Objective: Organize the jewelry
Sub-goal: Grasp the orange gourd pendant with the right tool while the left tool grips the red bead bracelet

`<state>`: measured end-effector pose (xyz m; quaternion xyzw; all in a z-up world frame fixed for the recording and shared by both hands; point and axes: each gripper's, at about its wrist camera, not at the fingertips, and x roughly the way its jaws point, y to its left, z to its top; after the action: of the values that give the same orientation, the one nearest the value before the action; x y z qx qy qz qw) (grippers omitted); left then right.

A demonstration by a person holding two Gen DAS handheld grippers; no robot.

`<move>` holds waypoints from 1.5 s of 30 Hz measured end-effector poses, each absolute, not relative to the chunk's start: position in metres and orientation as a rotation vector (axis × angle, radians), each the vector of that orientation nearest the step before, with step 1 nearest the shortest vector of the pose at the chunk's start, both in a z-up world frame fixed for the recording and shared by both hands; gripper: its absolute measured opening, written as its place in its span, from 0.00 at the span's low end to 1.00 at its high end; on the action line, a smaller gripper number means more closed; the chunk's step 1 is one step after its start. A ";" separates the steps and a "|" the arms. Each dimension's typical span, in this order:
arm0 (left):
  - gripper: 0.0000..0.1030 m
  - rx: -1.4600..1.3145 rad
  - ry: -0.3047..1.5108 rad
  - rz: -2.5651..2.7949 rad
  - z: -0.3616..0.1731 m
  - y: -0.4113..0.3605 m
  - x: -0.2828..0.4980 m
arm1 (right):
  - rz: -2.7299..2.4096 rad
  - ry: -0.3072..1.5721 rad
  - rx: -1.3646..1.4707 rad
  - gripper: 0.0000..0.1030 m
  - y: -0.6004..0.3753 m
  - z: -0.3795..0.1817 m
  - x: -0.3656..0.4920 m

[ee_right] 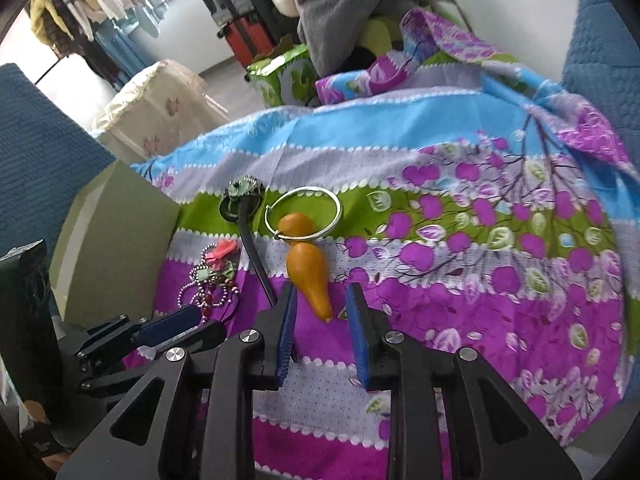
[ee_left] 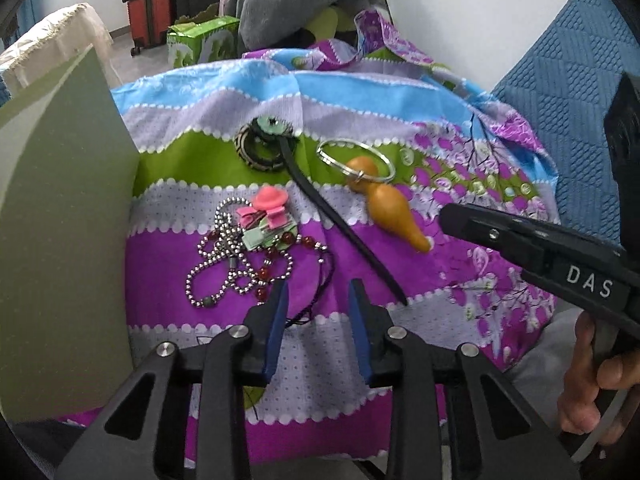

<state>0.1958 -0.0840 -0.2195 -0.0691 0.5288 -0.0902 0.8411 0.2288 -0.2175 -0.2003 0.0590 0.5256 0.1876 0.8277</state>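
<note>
Jewelry lies loose on the patterned bedspread [ee_left: 460, 340], none of it sorted yet, so by my judgement the task has barely begun. Nearest, the left gripper [ee_left: 318, 300] hangs with jaws apart and nothing between them, just beside a tangle of silvery ball chain [ee_left: 216, 264] and glossy red beads. The right gripper [ee_right: 320, 308], jaws likewise apart, straddles the pointed tip of a smooth orange gourd charm [ee_right: 310, 276] without pinching it. Farther off sit a thin metal key ring [ee_left: 356, 160], a matte black strap [ee_left: 340, 220] and a ridged dark ring [ee_left: 258, 152]. A plain green box [ee_left: 68, 216] stands at the bedspread's left edge.
</note>
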 end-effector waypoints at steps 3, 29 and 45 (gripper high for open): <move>0.27 -0.141 1.130 -0.197 -0.227 -0.083 0.199 | 0.408 1.137 0.124 0.28 -0.213 -0.210 0.236; 0.02 -0.135 1.126 -0.194 -0.232 -0.083 0.208 | 0.419 1.125 0.039 0.26 -0.189 -0.227 0.249; 0.02 -0.173 1.079 -0.186 -0.201 -0.072 0.196 | 0.337 1.168 0.026 0.26 -0.197 -0.215 0.208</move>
<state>0.1956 -0.0724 -0.2014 -0.0822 0.5122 -0.0882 0.8504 0.2076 -0.1972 -0.2146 0.0122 0.5486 0.1581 0.8209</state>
